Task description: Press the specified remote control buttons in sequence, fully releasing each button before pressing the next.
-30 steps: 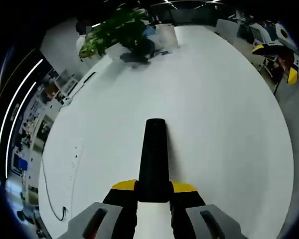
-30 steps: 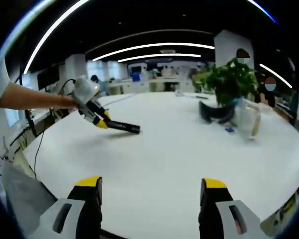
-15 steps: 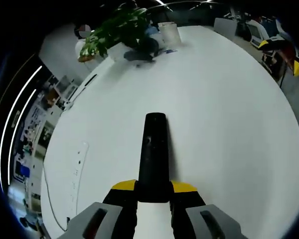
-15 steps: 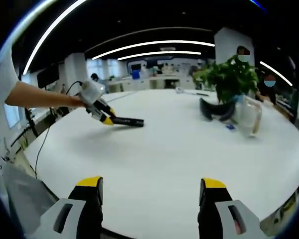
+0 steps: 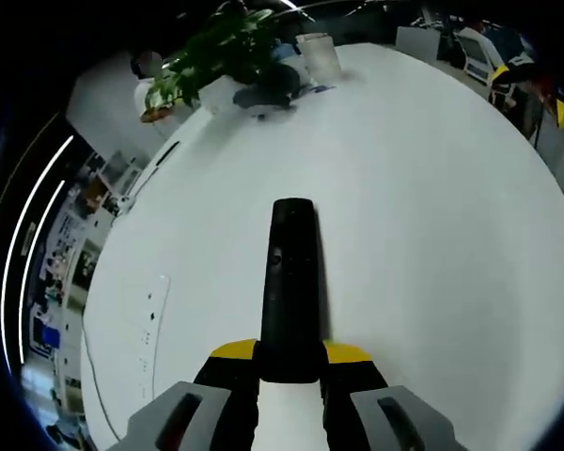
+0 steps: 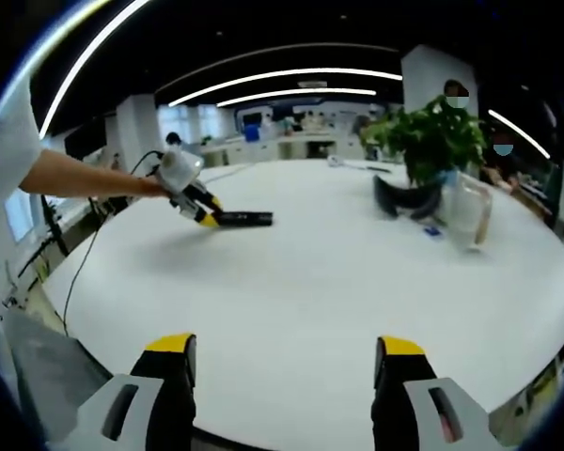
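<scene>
Black plastic remote control, long and slim, clamped at its near end between the left gripper's yellow-tipped jaws, far end pointing out over the white table. Button face up; a small round button shows near the far third, the rest too dark to read. In the right gripper view the same remote sits far left, held by the left gripper low over the table; whether it touches the surface I can't tell. A person's bare forearm runs to that gripper.

Handling guess: light, rigid, smooth shell, likely a bit slippery, so it could pivot in a tail-end hold when pressed. Holding nearer the middle, or resting it on the table, would steady it.

Further right, a potted plant and a clear jug stand well apart from the remote.

Right gripper: jaws spread wide, nothing between them, hovering at the near table edge, well apart from the remote.
</scene>
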Tool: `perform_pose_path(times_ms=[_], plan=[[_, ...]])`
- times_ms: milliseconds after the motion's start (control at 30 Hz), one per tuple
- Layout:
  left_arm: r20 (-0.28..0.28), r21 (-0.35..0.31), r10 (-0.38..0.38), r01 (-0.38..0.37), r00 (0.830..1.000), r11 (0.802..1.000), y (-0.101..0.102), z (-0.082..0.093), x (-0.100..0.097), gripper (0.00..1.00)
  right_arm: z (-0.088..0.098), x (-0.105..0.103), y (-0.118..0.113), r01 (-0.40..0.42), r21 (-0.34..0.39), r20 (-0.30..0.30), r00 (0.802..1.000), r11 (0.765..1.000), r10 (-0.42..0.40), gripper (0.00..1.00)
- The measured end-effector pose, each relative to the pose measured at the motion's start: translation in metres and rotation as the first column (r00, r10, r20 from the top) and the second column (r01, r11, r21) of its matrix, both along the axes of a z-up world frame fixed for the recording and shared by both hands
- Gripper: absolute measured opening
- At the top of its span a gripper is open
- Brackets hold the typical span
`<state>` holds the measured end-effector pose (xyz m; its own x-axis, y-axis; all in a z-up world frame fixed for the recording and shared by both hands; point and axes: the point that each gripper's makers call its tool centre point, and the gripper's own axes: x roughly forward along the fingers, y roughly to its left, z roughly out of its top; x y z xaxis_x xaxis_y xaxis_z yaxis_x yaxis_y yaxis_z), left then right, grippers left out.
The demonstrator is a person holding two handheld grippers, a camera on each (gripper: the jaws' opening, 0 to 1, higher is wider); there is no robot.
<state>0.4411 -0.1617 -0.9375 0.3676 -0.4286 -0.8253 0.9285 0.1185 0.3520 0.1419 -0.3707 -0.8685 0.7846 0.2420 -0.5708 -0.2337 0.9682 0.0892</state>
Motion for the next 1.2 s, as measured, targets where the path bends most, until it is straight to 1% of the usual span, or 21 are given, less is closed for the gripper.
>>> perform_pose_path(times_ms=[67,200,367,533,633,667,700,867,933,967,1033,1167,1200], plan=[[-0.003,0.011,-0.004,0.004,1.0,1.0,0.002,-0.003,0.004,0.23,0.0,0.0,-0.001,0.003,-0.002,-0.002,1.0,1.0,-0.003,0.76],[-0.007,0.007,-0.002,0.002,1.0,1.0,0.002,-0.003,0.011,0.23,-0.002,-0.001,-0.001,0.003,-0.002,-0.011,1.0,1.0,-0.003,0.75],[-0.011,0.027,-0.03,0.03,0.999,0.999,0.002,-0.005,0.016,0.23,-0.003,-0.001,-0.001,0.004,-0.001,-0.015,1.0,1.0,-0.004,0.75],[-0.065,0.026,-0.047,0.049,0.997,0.998,0.001,-0.006,0.017,0.23,0.001,0.0,0.001,0.004,0.024,0.0,1.0,1.0,-0.004,0.76],[-0.105,0.025,-0.046,0.049,0.993,0.998,0.001,-0.006,0.017,0.24,-0.001,0.0,0.0,0.0,0.012,-0.01,1.0,1.0,0.001,0.75],[-0.109,0.026,-0.045,0.048,0.993,0.999,0.001,-0.006,0.017,0.24,-0.001,-0.001,0.001,-0.002,0.011,-0.011,1.0,1.0,0.002,0.75],[-0.121,0.028,-0.033,0.037,0.992,0.999,0.001,-0.007,0.017,0.24,-0.001,0.0,0.0,-0.001,0.011,-0.01,1.0,1.0,0.001,0.75],[-0.128,0.032,-0.024,0.028,0.991,0.999,0.002,-0.007,0.016,0.24,-0.002,0.0,0.0,0.003,0.012,-0.013,1.0,1.0,-0.003,0.74],[-0.151,0.02,0.003,0.0,0.988,1.0,0.003,-0.007,0.016,0.24,-0.002,0.0,-0.001,0.005,0.017,-0.014,1.0,1.0,-0.004,0.74],[-0.154,0.017,0.01,-0.008,0.988,1.0,0.004,-0.007,0.016,0.25,-0.001,0.0,0.0,0.004,0.017,-0.01,1.0,1.0,-0.004,0.75],[-0.137,0.01,0.017,-0.015,0.99,1.0,0.004,-0.006,0.019,0.28,0.0,0.0,0.0,0.001,0.015,-0.004,1.0,1.0,-0.001,0.75],[-0.139,0.005,0.067,-0.067,0.988,0.998,0.006,-0.005,0.022,0.32,0.0,0.001,0.0,0.001,0.015,-0.003,1.0,1.0,-0.001,0.75],[-0.135,-0.003,0.094,-0.096,0.986,0.995,0.007,-0.004,0.024,0.33,0.0,0.001,0.0,0.001,0.016,-0.001,1.0,1.0,-0.001,0.75]])
